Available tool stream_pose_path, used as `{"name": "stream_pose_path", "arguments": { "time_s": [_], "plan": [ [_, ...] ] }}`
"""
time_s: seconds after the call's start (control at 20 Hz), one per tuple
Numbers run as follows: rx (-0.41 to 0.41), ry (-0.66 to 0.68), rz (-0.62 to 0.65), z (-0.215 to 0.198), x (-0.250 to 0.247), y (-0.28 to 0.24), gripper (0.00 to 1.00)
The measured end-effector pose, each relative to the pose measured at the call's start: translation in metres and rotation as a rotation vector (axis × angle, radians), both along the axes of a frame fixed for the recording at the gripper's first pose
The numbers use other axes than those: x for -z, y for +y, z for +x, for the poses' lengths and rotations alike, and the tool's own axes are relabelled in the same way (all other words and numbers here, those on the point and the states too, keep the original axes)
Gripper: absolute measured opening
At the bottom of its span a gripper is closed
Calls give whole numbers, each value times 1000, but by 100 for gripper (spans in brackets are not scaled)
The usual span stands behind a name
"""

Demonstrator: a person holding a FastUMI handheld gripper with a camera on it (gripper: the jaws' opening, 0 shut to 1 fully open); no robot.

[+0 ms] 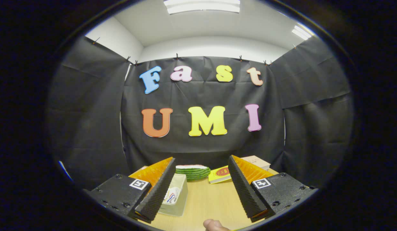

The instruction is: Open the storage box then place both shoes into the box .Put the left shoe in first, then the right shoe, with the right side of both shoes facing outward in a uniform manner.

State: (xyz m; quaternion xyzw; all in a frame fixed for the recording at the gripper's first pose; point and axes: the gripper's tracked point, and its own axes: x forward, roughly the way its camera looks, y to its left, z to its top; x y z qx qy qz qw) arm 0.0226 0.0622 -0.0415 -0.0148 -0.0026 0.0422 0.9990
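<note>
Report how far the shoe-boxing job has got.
Nothing looks done yet. The gripper hangs open above the light wooden table, its fingers holding nothing. A clear plastic storage box sits just ahead of the left finger; whether it is open is unclear. Opening it and placing both shoes remain.

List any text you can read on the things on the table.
Clear box: printed label, too blurred to read.
Yellow pack: red badge, print too small to read.
Tool: square marker tags, no words; fingers open over the table, nothing between them.
</note>
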Motion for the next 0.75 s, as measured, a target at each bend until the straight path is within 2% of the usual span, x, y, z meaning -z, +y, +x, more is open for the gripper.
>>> {"name": "stream_pose_path", "arguments": {
  "time_s": [0.55,0.75],
  "plan": [
    [-34,25,29,-18,14,-28,100],
    [-72,57,54,-22,19,-34,100]
  ]
}}
